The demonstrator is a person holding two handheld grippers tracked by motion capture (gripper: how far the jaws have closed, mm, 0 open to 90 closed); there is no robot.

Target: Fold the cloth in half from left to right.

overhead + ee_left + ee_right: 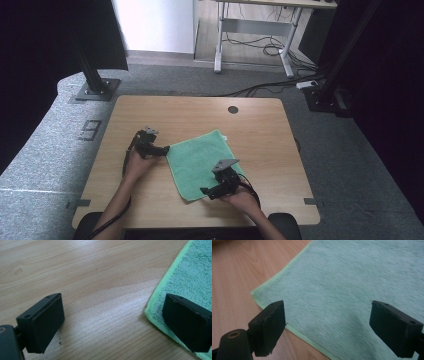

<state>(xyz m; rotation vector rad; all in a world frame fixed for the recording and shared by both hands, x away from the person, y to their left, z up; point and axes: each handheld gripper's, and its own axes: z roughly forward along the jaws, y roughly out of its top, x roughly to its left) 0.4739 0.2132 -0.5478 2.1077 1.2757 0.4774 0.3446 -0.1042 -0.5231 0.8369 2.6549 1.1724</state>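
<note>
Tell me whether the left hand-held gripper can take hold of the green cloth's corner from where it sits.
Probably yes. The left hand-held gripper is open, one jaw over the green cloth at its corner, the other over bare table, with nothing between them.

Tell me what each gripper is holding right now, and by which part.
Nothing is held. The left gripper is open at a corner of the green cloth; the right gripper is open over another corner.

a grey "9" marked on the floor, left of the table
</note>
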